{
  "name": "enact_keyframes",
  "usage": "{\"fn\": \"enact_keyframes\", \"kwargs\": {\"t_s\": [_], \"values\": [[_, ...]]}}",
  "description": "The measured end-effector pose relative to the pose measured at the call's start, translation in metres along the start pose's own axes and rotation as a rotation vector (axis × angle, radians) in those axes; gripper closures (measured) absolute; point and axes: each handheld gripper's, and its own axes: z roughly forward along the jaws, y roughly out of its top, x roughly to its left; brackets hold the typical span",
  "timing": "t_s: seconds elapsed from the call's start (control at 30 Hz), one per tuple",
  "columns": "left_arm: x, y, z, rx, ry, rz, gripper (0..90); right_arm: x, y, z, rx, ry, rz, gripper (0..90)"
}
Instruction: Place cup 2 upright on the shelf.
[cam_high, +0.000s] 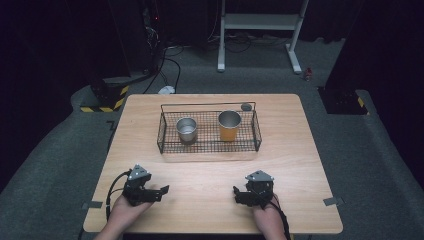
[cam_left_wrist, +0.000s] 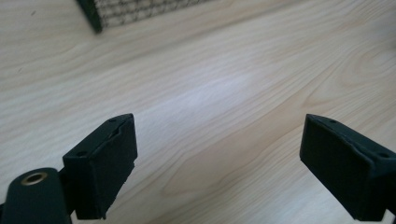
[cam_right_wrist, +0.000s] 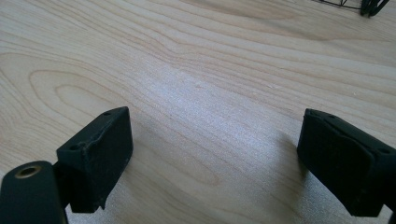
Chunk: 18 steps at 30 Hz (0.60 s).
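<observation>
With both the left gripper (cam_high: 161, 192) and right gripper (cam_high: 237, 192) rested jaws-apart and empty on the surface (cam_high: 210, 172), the wire basket (cam_high: 209, 148) at 12 o'clock is judged the next reach target.

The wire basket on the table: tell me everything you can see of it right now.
The wire basket is a black, shallow rectangular tray of fine mesh with a taller rail along its back edge. It sits flat at the far middle of the wooden table, long side facing the person. Inside stand two upright, open metal cups, apart: a short silver cup left, a taller orange-sided cup right. A small grey round piece shows at the back rail.
</observation>
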Motion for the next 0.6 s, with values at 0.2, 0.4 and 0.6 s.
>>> {"fn": "enact_keyframes", "kwargs": {"t_s": [0.2, 0.4, 0.6], "values": [[0.002, -0.025, 0.005, 0.007, 0.067, 0.045, 9.7, 0.0, 0.0, 0.0, 0.0, 0.0, 0.0, 10.5], [-0.002, -0.03, 0.004, 0.002, 0.095, 0.083, 9.2, 0.0, 0.0, 0.0, 0.0, 0.0, 0.0, 10.4], [-0.002, -0.031, 0.003, -0.002, 0.097, 0.078, 8.9, 0.0, 0.0, 0.0, 0.0, 0.001, -0.001, 10.2]]}}
